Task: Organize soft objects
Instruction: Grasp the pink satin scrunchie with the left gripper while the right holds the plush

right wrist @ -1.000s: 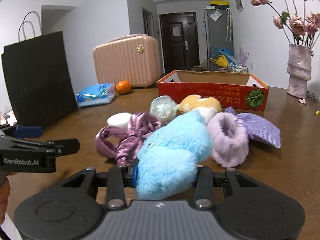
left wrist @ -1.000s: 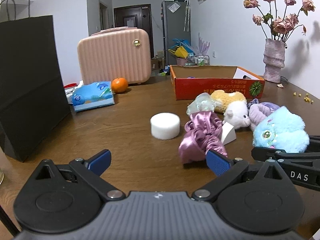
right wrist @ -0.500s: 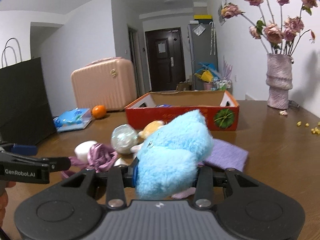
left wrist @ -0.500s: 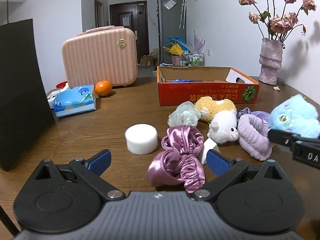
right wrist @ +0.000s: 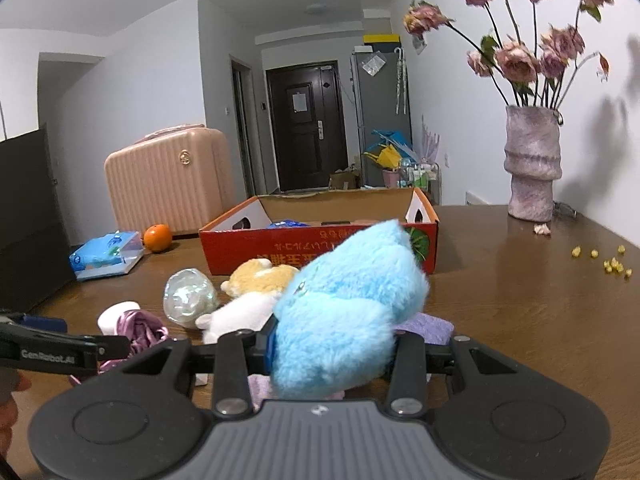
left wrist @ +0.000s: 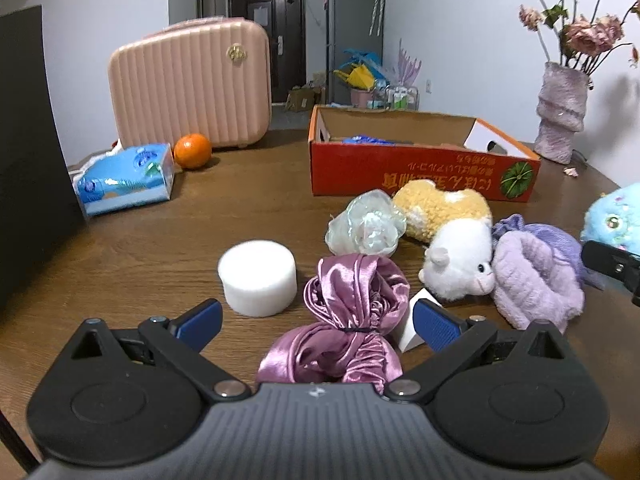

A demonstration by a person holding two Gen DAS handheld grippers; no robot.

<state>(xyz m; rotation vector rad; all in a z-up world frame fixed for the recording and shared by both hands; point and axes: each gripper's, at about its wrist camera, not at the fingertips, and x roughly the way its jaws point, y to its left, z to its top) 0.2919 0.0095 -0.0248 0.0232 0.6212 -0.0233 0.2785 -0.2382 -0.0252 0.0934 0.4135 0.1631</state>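
Observation:
My right gripper (right wrist: 332, 350) is shut on a fluffy blue plush (right wrist: 348, 312) and holds it above the table; the plush also shows at the right edge of the left wrist view (left wrist: 614, 216). My left gripper (left wrist: 318, 320) is open, with a pink satin scrunchie (left wrist: 352, 316) lying between its fingers. Around it lie a white foam cylinder (left wrist: 258, 276), a pearly clear scrunchie (left wrist: 366, 228), a white and yellow plush (left wrist: 452, 240) and a lilac fuzzy item (left wrist: 536, 276). The red cardboard box (left wrist: 424, 176) stands open behind them.
A pink suitcase (left wrist: 192, 88), an orange (left wrist: 193, 151) and a blue tissue pack (left wrist: 124, 178) stand at the back left. A black paper bag (left wrist: 28, 152) fills the left. A vase of dried roses (right wrist: 530, 164) stands at the back right, with yellow crumbs (right wrist: 608, 264) nearby.
My right gripper has lifted the blue plush off the table and moved it up toward the box. My left gripper has moved right and closer, so the pink scrunchie now lies between its fingers.

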